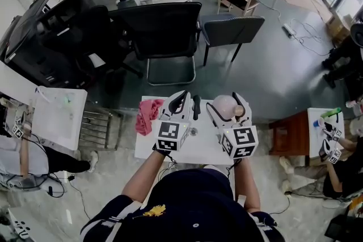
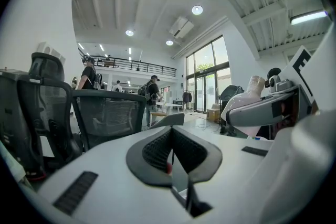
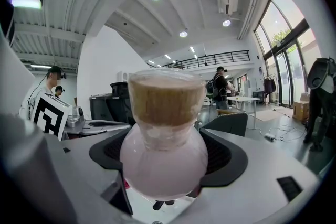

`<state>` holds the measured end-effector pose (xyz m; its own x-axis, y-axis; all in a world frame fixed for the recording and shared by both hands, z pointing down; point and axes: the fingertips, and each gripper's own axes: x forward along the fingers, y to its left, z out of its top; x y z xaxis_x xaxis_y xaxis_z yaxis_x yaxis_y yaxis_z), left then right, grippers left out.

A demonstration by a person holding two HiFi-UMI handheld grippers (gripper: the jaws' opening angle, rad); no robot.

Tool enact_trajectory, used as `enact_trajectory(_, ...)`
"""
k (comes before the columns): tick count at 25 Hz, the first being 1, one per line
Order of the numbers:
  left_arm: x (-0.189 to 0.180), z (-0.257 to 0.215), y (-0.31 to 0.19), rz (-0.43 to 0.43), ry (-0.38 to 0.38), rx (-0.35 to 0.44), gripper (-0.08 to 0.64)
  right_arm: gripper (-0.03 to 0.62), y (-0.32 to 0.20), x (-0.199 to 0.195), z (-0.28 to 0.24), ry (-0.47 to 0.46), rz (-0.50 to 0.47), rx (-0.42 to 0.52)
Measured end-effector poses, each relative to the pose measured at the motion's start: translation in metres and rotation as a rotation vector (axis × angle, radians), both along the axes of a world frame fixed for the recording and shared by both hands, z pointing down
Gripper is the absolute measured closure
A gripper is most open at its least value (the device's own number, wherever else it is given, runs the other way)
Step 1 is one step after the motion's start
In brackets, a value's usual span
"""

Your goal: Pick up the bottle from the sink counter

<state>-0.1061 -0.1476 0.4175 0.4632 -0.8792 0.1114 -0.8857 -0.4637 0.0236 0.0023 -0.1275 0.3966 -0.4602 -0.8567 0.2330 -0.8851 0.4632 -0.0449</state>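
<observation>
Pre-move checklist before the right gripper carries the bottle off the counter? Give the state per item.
1. Right gripper shut on the pink bottle: ok, both pads press its round belly.
2. Bottle upright in the grip: ok, its tan top points straight up.
3. Bottle base off the white counter: cannot tell, since neither view shows the gap plainly.
4. Left gripper empty: ok, its jaws are together with nothing between them.
5. Pink cloth away from the bottle: ok, it lies at the counter's left edge, beyond the left gripper.
6. Black fixture clear of the bottle: cannot tell, as it stands close beside it.
</observation>
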Motion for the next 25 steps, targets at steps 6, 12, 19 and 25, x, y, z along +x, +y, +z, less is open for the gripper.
enact_trajectory(6, 0.003, -0.002, 0.003, 0.004, 0.011, 0.000, 0.541, 0.167, 0.002, 0.001, -0.002, -0.002, 0.002, 0.003)
enact_trajectory(12, 0.004, -0.008, 0.002, 0.013, 0.011, 0.011, 0.541, 0.167, 0.001, -0.001, -0.005, 0.001, 0.000, 0.011)
enact_trajectory(19, 0.005, -0.017, 0.002, 0.018, 0.015, 0.023, 0.541, 0.167, -0.001, -0.001, -0.007, 0.004, 0.003, 0.015)
enact_trajectory(25, 0.005, -0.017, 0.003, 0.024, 0.015, 0.017, 0.541, 0.167, -0.001, -0.002, -0.009, 0.009, 0.006, 0.018)
